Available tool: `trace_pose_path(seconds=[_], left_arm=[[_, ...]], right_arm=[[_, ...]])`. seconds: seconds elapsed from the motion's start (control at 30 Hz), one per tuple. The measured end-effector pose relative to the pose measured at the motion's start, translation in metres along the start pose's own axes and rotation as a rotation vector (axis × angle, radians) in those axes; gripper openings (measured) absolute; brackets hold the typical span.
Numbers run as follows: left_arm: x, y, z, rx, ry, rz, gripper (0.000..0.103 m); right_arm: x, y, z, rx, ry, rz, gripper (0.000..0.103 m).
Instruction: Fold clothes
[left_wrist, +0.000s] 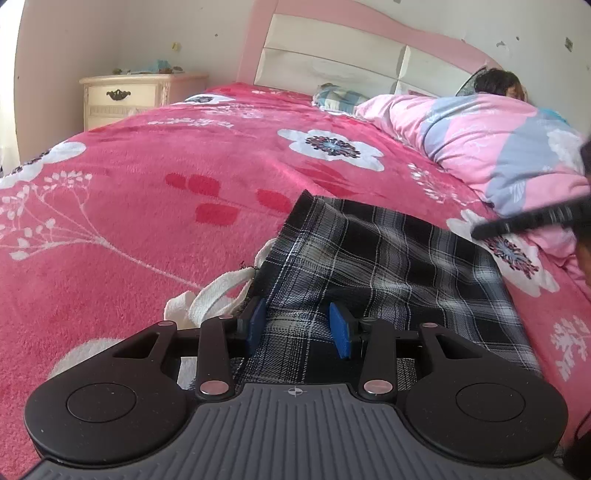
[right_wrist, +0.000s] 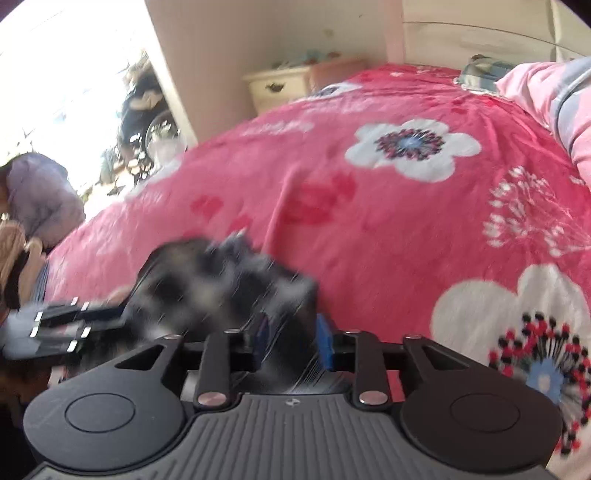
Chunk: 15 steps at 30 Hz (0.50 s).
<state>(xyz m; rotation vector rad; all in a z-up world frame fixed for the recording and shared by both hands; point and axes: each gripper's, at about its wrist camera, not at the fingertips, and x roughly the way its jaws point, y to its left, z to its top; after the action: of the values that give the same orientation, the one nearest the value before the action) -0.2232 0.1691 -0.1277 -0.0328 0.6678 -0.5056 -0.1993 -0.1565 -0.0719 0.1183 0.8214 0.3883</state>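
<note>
A black-and-white plaid garment lies on the pink floral bed, stretching toward 1 o'clock from the left hand-held gripper. Its near edge sits between the partly open jaws; whether the pads press it cannot be told. The right hand-held gripper is seen with blurred plaid cloth between its jaws. The fabric is judged light, limp and non-slippery, best taken at corners.

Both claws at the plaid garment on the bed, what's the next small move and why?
Probably close the left claw on the plaid garment: its blue pads straddle the fabric with gaps showing. The right claw has plaid between its pads, too blurred to judge.
</note>
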Motion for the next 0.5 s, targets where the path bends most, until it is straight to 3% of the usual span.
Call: trace_pose_path(seconds=[0.1, 0.27, 0.4, 0.47, 0.5], left_arm=[[-0.002, -0.001, 0.0, 0.007, -0.012, -0.003, 0.04], [0.003, 0.003, 0.0, -0.026, -0.015, -0.016, 0.043], [0.005, 0.004, 0.0, -0.033, -0.016, -0.019, 0.043], [0.006, 0.004, 0.001, -0.037, -0.016, -0.02, 0.044], [0.006, 0.004, 0.001, -0.039, -0.016, -0.02, 0.044]], right_arm=[[0.028, -0.002, 0.009, -0.053, 0.022, 0.046, 0.039], [0.068, 0.01, 0.01, -0.272, 0.104, 0.104, 0.052], [0.085, 0.009, 0.01, -0.327, 0.168, 0.181, 0.057], [0.09, 0.004, 0.015, -0.293, 0.21, 0.223, 0.054], [0.091, 0.0, 0.017, -0.268, 0.232, 0.245, 0.041]])
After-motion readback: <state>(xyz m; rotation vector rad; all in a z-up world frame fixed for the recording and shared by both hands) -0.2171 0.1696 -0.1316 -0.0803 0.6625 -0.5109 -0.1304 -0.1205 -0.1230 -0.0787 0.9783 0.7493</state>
